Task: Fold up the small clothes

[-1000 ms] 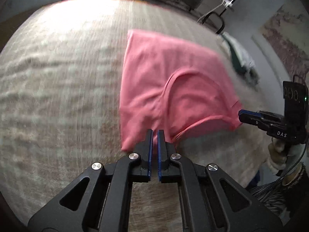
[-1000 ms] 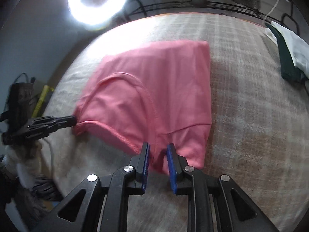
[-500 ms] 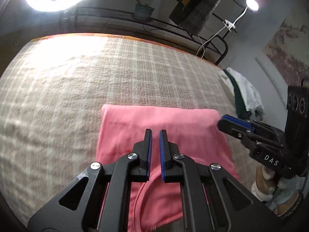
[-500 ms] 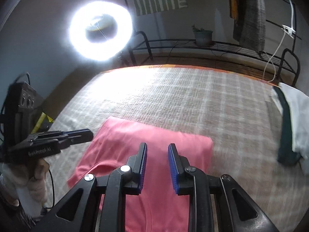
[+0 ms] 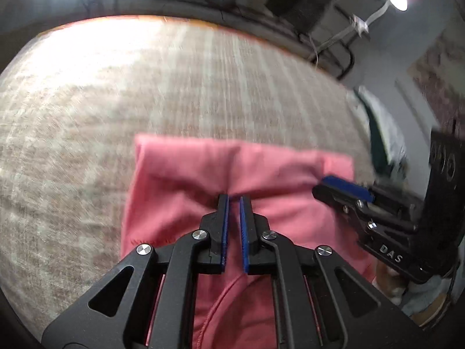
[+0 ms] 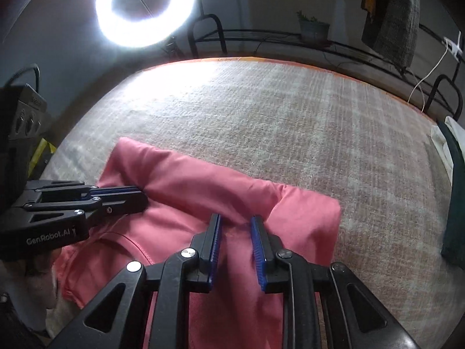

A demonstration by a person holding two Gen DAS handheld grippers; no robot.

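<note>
A pink garment (image 5: pixel 203 174) lies on the beige checked cloth (image 5: pixel 145 87), its far edge folded into a raised roll. In the left wrist view my left gripper (image 5: pixel 234 200) is over the garment with its tips at that fold, the jaws a narrow gap apart and nothing between them. In the right wrist view the garment (image 6: pixel 305 212) sits under my right gripper (image 6: pixel 234 221), whose jaws stand open and empty at the fold. The right gripper also shows in the left wrist view (image 5: pixel 343 189), and the left gripper in the right wrist view (image 6: pixel 128 197), both on the garment.
A stack of white and dark green clothes (image 6: pixel 453 180) lies at the right edge of the cloth. A ring light (image 6: pixel 145 8) and a black metal rack (image 6: pixel 319 37) stand behind the far edge. The cloth's left edge drops off near a yellow object (image 6: pixel 40 151).
Both grippers have moved forward over the garment from its near edge to its far fold. The fold has bunched into a raised roll. The right jaws have opened wider.
</note>
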